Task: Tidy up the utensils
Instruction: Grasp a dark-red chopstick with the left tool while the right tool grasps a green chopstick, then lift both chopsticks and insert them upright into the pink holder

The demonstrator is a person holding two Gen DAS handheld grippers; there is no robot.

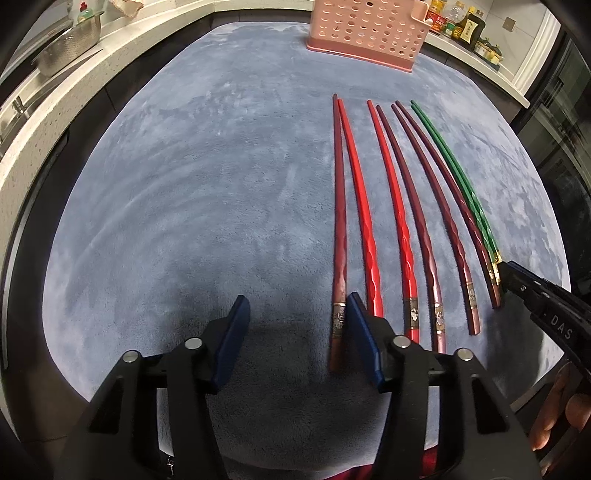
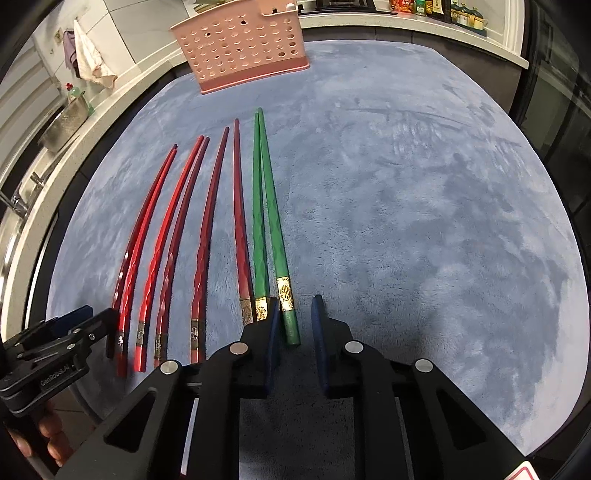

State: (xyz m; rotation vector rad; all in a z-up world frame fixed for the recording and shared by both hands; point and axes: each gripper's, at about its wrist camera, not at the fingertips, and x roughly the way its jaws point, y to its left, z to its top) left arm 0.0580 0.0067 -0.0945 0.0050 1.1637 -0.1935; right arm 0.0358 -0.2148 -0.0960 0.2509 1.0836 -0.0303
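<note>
Eight lacquered chopsticks lie side by side on the grey-blue plush mat (image 1: 184, 206), tips pointing far, toward the pink perforated plastic utensil holder (image 1: 365, 35) at the mat's far edge. None is in the holder as far as can be seen, so by my reading the sorting is arranged but the stowing is all ahead of you.

Your left gripper (image 1: 295, 314) stands half open over bare mat; its right finger sits just beside the handle of the leftmost dark red chopstick (image 1: 339, 206), nothing between the jaws.

Your right gripper (image 2: 295, 314) is narrowed to a small gap at the near end of the green chopstick pair (image 2: 267, 206). The right-hand green stick's end lies by that gap, but no pad is pressing on it.

Left to do: all eight sticks.
</note>
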